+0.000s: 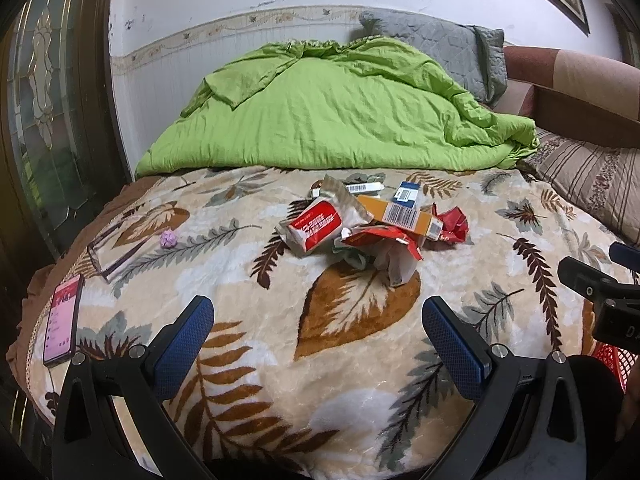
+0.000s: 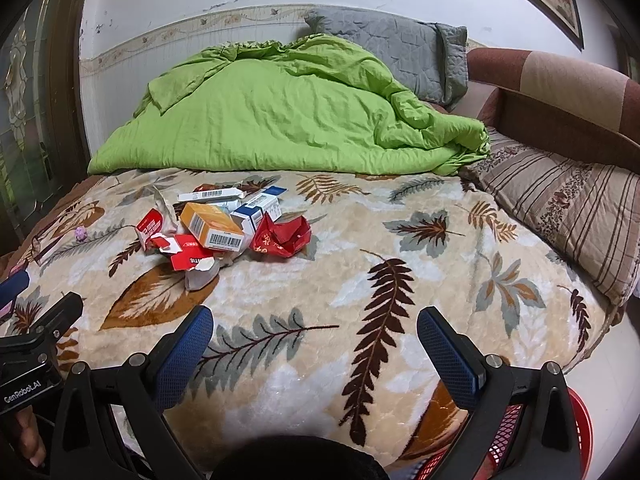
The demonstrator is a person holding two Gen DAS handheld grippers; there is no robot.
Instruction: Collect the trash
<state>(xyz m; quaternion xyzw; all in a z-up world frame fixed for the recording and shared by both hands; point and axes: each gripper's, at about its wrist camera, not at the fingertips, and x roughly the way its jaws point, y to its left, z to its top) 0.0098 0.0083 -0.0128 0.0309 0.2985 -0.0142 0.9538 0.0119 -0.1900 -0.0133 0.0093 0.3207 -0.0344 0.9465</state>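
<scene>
Leaf-print blanket [image 1: 240, 248] fills the frame, green duvet [image 1: 320, 120] behind. Trash pile [image 1: 372, 224] sits centre frame – cartons, red wrappers. My left claw [image 1: 318, 326] and right claw [image 2: 315, 330] both gape wide, empty – red basket [image 2: 576, 432] lower right.

A bed covered by a leaf-patterned blanket [image 2: 360, 240], seen past the right gripper [image 2: 314, 324], its blue-padded fingers spread apart and empty. A heap of trash [image 2: 224, 228], small boxes and crumpled red wrappers, lies ahead to the left. A rumpled green quilt [image 2: 280, 120] sits behind it.
</scene>
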